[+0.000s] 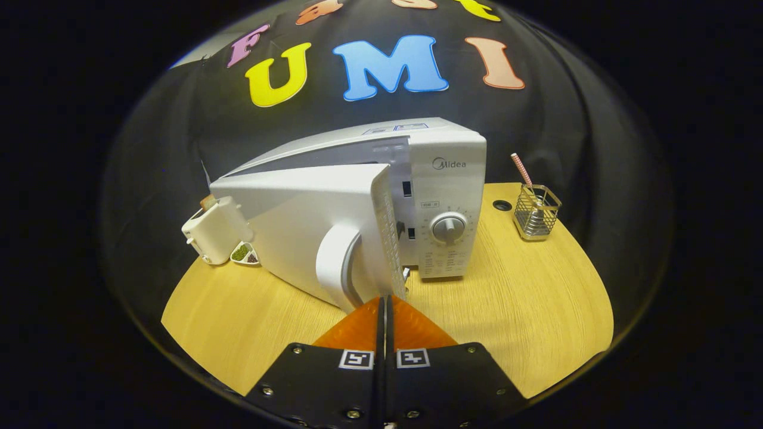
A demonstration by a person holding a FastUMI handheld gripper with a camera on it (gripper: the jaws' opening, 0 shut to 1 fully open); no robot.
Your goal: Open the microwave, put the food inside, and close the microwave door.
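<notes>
Fingers pressed together, nothing between them: the hand-held gripper (385, 307) sits low over the wooden bench (524, 310), tips right at the free edge of the microwave door (316, 238). That door stands swung partway open on the one white microwave (441, 179), one dial (448, 228) on its panel. Left, beside the door, one white toaster (216, 229) and one small dish of food (244, 253). Right, well apart, one wire holder (536, 211) with one straw (521, 170).

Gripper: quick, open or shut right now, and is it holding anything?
Gripper: shut, fingers pressed together with nothing between them, tips right at the free edge of the swung-out microwave door.
</notes>
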